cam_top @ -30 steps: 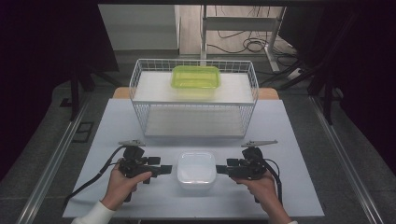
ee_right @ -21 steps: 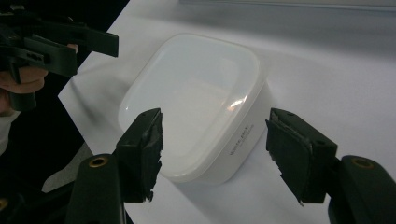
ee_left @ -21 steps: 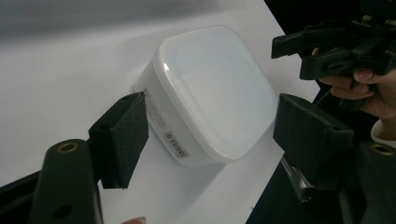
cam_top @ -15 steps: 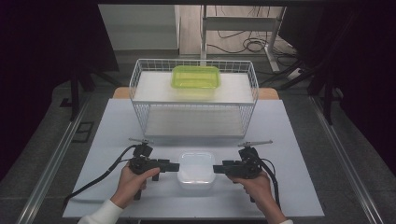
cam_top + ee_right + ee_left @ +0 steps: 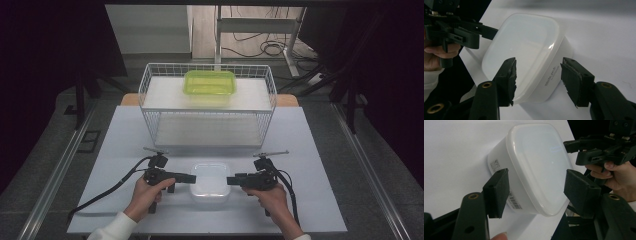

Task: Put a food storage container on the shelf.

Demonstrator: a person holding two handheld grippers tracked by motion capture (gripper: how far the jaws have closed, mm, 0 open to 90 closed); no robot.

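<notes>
Both grippers closing in on the lidded white container

On the bench (image 5: 125, 150), wire basket (image 5: 207, 107) at 12 o'clock; white container (image 5: 210, 182) sits at 6 o'clock. Since a second ago the left gripper (image 5: 192, 177) has dropped beside it; both it and the right gripper (image 5: 231, 180) have just been closing, jaws straddling the container's ends, not yet pressing—likely a two-sided lift.

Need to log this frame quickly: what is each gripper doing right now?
Left gripper: open, jaws just been closing around the end of the white lidded container, pads not yet pressing.
Right gripper: open, jaws likewise closing around the container's other end, nothing gripped yet.
</notes>
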